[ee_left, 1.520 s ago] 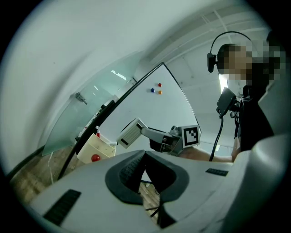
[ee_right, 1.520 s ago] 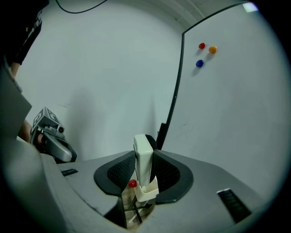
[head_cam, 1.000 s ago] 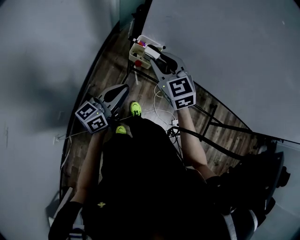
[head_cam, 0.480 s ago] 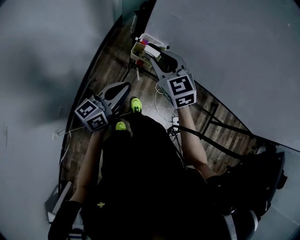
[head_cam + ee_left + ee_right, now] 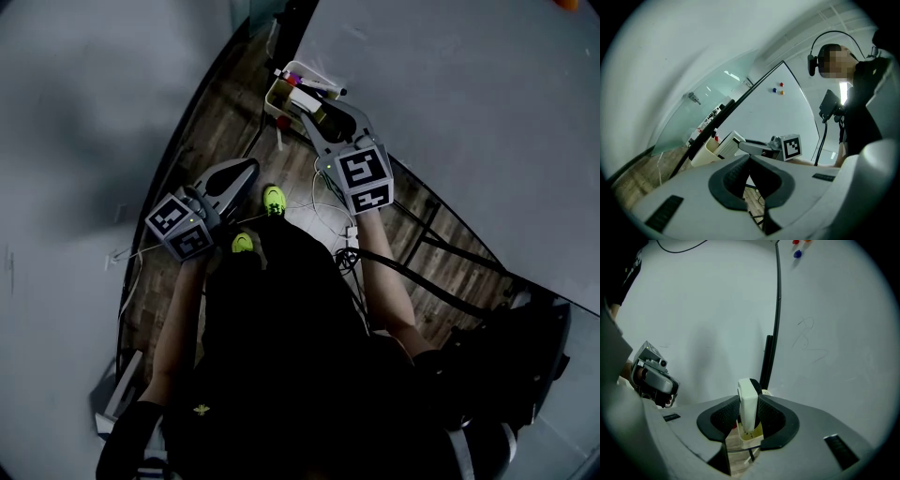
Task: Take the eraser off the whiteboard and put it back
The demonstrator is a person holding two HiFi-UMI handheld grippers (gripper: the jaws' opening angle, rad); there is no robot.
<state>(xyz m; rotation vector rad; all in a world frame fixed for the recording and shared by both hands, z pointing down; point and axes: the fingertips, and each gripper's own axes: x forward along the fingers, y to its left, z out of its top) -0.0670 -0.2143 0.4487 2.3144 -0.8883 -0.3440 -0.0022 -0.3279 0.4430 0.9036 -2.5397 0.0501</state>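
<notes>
Your right arm reaches forward and your right gripper [image 5: 319,117] tips a little downward toward the cream tray [image 5: 277,97] that hangs at the bottom corner of the whiteboard [image 5: 450,103]. Its jaws are clamped on the white eraser [image 5: 748,401], which stands on edge between the pads with its top poking out past them. The eraser sits over the tray's mouth, but you cannot tell from here whether it touches the tray. Your left gripper [image 5: 234,178] is held closer to your body, pointing level, with its jaws brought together at the tips and nothing between them. The black frame [image 5: 776,310] at the edge of the board runs up just behind the eraser, and the board face lies close on your right. Markers stand in the far end of the tray. To the left of the tray the wooden floor [image 5: 216,122] is open as far as the grey wall [image 5: 84,141]. Loose white cables [image 5: 323,220] lie on the floor beside your green shoes [image 5: 273,199].
</notes>
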